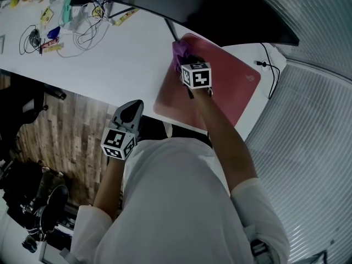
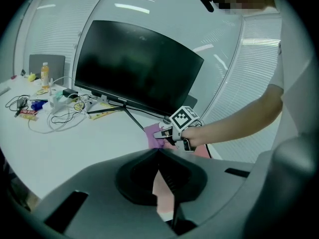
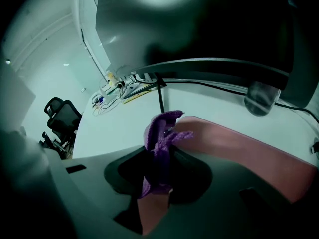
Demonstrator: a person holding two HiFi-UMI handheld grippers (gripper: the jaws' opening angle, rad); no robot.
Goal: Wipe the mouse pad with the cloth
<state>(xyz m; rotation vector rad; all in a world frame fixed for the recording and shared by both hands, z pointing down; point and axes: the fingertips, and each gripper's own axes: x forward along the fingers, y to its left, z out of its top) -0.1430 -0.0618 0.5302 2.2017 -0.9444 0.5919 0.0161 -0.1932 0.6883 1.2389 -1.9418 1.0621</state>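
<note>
Right tongs (image 3: pixel 160 153) pinch the cloth (image 1: pixel 179 51) at the mouse pad's (image 1: pixel 231 87) upper left; bare pad lies lower right. Left tongs (image 2: pixel 158 151) closed, empty.

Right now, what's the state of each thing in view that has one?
right hand-held gripper: shut on the cloth.
left hand-held gripper: shut, empty, held beside the desk.
cloth: bunched, at a corner of the mouse pad.
mouse pad: lying flat on the desk.
monitor: screen dark.
</note>
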